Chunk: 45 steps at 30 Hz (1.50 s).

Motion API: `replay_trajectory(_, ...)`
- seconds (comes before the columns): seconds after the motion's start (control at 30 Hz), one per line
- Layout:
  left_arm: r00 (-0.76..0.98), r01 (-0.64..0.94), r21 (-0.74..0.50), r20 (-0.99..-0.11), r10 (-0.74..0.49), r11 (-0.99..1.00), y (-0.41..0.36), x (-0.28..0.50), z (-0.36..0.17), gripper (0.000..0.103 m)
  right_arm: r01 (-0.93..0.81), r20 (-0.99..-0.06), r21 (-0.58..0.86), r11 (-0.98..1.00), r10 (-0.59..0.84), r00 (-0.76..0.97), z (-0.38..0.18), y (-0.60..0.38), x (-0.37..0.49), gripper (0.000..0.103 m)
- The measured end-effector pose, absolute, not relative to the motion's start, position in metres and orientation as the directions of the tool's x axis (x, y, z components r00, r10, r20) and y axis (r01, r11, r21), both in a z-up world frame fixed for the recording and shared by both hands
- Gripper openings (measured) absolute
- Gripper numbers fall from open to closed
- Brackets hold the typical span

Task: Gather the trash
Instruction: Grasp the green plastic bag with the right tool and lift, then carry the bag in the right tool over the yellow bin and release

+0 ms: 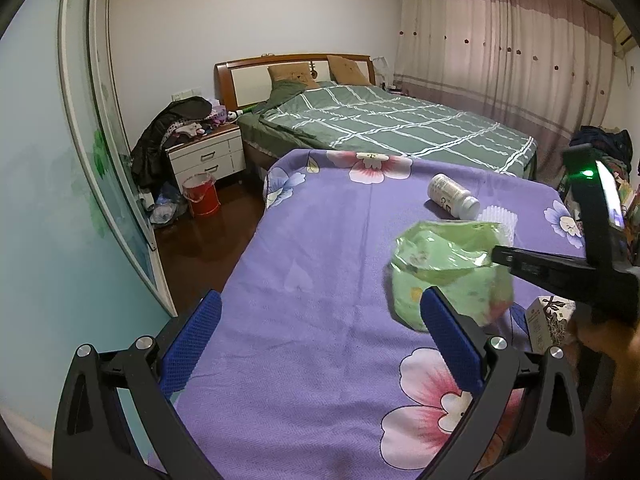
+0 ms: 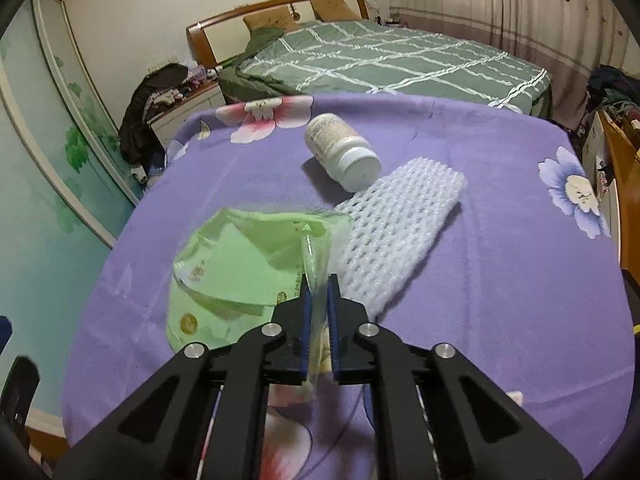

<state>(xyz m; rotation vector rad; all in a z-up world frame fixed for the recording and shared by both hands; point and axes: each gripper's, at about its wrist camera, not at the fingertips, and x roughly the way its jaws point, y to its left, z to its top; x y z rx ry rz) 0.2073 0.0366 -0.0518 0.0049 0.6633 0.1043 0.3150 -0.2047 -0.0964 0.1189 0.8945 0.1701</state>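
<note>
One piece of trash is in hand: the right gripper (image 2: 317,286) has its jaws pinched nearly shut on a clear fold of the green plastic wrapper (image 2: 240,272), low and left of centre in the right wrist view. Next it likely needs lifting clear — a thin film could slip. The left gripper (image 1: 320,316) hangs wide open and empty. A white bottle (image 2: 344,152) and foam netting (image 2: 396,232) lie beyond on the purple floral cloth (image 2: 500,260); the bed (image 1: 400,124) fills the upper frame — a red bin (image 1: 201,195) stands at middle left.

A crumpled green plastic wrapper (image 2: 240,272) lies lower left; a white bottle (image 2: 344,152) lies toppled at centre, touching white foam netting (image 2: 396,232).
</note>
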Motion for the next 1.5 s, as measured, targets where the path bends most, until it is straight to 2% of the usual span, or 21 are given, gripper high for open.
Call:
replay_trajectory(0.4, 0.786, -0.074, 0.048, -0.611, 0.088, 0.996, 0.025, 0.204, -0.049, 0.098, -0.046, -0.662, 0.215, 0.976, 0.180, 0.727, -0.052, -0.264, 0.249, 0.005)
replay_trajectory(0.7, 0.782, -0.026, 0.066, -0.620, 0.062, 0.997, -0.003, 0.206, -0.051, 0.098, 0.136, -0.610, 0.192, 0.972, 0.010, 0.792, -0.032, -0.356, 0.181, 0.005)
replay_trajectory(0.93, 0.778, 0.006, 0.082, -0.626, 0.047, 0.997, -0.023, 0.215, -0.052, 0.098, 0.382, -0.619, 0.165, 0.909, -0.206, 0.758, -0.042, -0.448, 0.127, 0.005)
replay_trajectory(1.17, 0.774, 0.064, 0.096, -0.633, 0.011, 0.993, -0.052, 0.217, -0.052, 0.098, 0.577, -0.657, 0.161, 0.801, -0.350, 0.668, -0.072, -0.528, 0.087, 0.005)
replay_trajectory(1.33, 0.770, 0.130, 0.095, -0.636, -0.040, 0.987, -0.086, 0.209, -0.052, 0.098, 0.655, -0.685, 0.132, 0.744, -0.409, 0.603, -0.091, -0.564, 0.076, 0.006)
replay_trajectory(1.43, 0.763, 0.179, 0.106, -0.643, -0.070, 0.978, -0.110, 0.204, -0.055, 0.098, 0.672, -0.707, 0.111, 0.733, -0.417, 0.571, -0.102, -0.574, 0.078, 0.008)
replay_trajectory(1.5, 0.755, 0.207, 0.109, -0.650, -0.087, 0.972, -0.126, 0.202, -0.058, 0.098, 0.685, -0.712, 0.103, 0.721, -0.427, 0.557, -0.109, -0.578, 0.076, 0.020)
